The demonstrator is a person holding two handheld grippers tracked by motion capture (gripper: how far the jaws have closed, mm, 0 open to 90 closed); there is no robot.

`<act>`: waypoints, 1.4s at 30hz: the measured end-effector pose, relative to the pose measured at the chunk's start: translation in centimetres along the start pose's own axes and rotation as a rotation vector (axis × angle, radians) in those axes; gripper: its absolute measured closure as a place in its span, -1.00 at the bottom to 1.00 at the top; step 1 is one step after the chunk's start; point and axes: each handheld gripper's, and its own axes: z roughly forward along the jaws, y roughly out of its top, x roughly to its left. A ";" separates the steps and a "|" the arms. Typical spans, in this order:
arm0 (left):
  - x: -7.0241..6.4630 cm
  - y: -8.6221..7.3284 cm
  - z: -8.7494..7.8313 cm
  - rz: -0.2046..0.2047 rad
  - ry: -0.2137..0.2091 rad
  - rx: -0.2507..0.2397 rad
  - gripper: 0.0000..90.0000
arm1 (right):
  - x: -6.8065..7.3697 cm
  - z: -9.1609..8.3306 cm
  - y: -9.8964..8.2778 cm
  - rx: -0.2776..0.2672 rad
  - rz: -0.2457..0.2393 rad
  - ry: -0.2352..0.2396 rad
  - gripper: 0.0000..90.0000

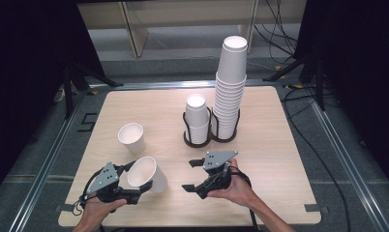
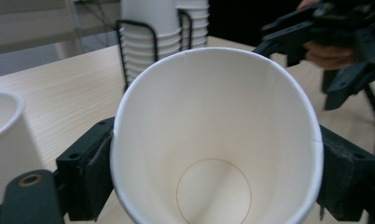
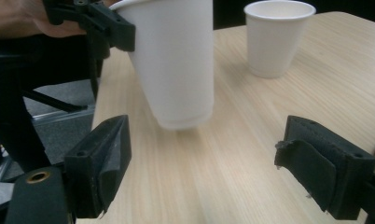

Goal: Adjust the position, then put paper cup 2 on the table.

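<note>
A white paper cup [image 1: 147, 174] is held tilted at the front left of the table, its base close to the wood. My left gripper [image 1: 136, 180] is shut on it just below the rim. In the left gripper view the pads [image 2: 94, 172] press both sides of the cup [image 2: 213, 140], whose inside is bare. My right gripper [image 1: 191, 175] stands open a short way to the right of the cup and points at it. From the right gripper view, the cup [image 3: 176, 60] hangs ahead of my open gripper [image 3: 213, 172], apart from it.
A second white cup [image 1: 132, 137] stands upright behind the held one. A black wire holder [image 1: 209, 137] at the table's middle back carries a short stack of cups [image 1: 197, 118] and a tall stack [image 1: 230, 87]. Bare wood lies on the right side.
</note>
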 end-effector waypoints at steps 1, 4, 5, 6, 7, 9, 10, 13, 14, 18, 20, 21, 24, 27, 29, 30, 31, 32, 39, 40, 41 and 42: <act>0.2 -0.1 0.0 -0.002 0.017 0.000 -0.69 | -0.2 -0.3 0.0 0.004 -0.013 -0.018 -0.62; 1.1 -0.1 0.0 0.034 0.053 -0.005 -0.69 | -0.6 -1.1 -0.3 0.014 0.013 -0.059 -0.61; 1.2 -0.1 -0.3 0.030 0.080 0.030 -0.69 | -0.7 -1.3 -0.4 0.018 0.015 -0.072 -0.61; 1.4 -0.1 -0.3 0.024 0.096 0.035 -0.69 | -0.8 -1.6 -0.5 0.026 0.011 -0.092 -0.61; 1.6 -0.2 -0.4 0.024 0.107 0.039 -0.69 | -0.9 -1.8 -0.7 0.028 0.019 -0.113 -0.61; 1.9 -0.3 -0.5 0.020 0.134 0.057 -0.69 | -1.3 -2.5 -1.0 0.038 0.029 -0.151 -0.61; 2.0 -0.3 -0.6 0.015 0.146 0.067 -0.69 | -1.4 -2.7 -1.1 0.039 0.033 -0.163 -0.61; 2.6 -0.5 -0.6 0.001 0.170 0.064 -0.69 | -1.7 -3.6 -1.7 0.052 0.056 -0.210 -0.62; 2.8 -0.6 -0.8 -0.007 0.186 0.075 -0.69 | -1.8 -3.8 -1.8 0.057 0.056 -0.220 -0.62; 3.3 -0.7 -1.1 -0.027 0.221 0.082 -0.69 | -2.2 -4.7 -2.7 0.078 0.101 -0.296 -0.62; 3.5 -0.7 -1.2 -0.032 0.233 0.088 -0.69 | -2.4 -5.1 -3.1 0.077 0.117 -0.312 -0.62; 3.6 -0.8 -1.3 -0.042 0.234 0.085 -0.69 | -2.4 -5.3 -3.3 0.083 0.131 -0.313 -0.62; 3.8 -0.8 -1.5 -0.047 0.250 0.103 -0.69 | -2.2 -5.7 -3.7 0.091 0.135 -0.321 -0.62; 4.0 -0.8 -1.5 -0.050 0.255 0.093 -0.69 | -1.9 -5.7 -3.8 0.103 0.138 -0.326 -0.62; 4.0 -0.8 -1.6 -0.053 0.257 0.091 -0.69 | -2.0 -5.6 -3.8 0.097 0.121 -0.321 -0.61; 4.0 -0.9 -1.5 -0.056 0.258 0.087 -0.69 | -2.0 -5.7 -3.8 0.104 0.120 -0.326 -0.61; 4.1 -0.9 -1.5 -0.057 0.257 0.087 -0.69 | -2.0 -5.6 -3.8 0.110 0.127 -0.325 -0.61; 4.2 -0.9 -1.6 -0.055 0.258 0.098 -0.69 | -2.0 -5.5 -3.8 0.113 0.125 -0.318 -0.61; 4.7 -1.1 -1.5 -0.056 0.289 0.112 -0.70 | -1.9 -5.5 -3.8 0.117 0.111 -0.320 -0.60; 4.9 -1.2 -1.5 -0.052 0.285 0.109 -0.70 | -1.9 -5.5 -3.8 0.116 0.112 -0.319 -0.60; 4.9 -1.2 -1.5 -0.059 0.288 0.122 -0.70 | -1.9 -5.5 -3.8 0.113 0.110 -0.318 -0.60; 5.0 -1.3 -1.4 -0.058 0.279 0.118 -0.70 | -2.0 -5.5 -3.8 0.113 0.110 -0.314 -0.59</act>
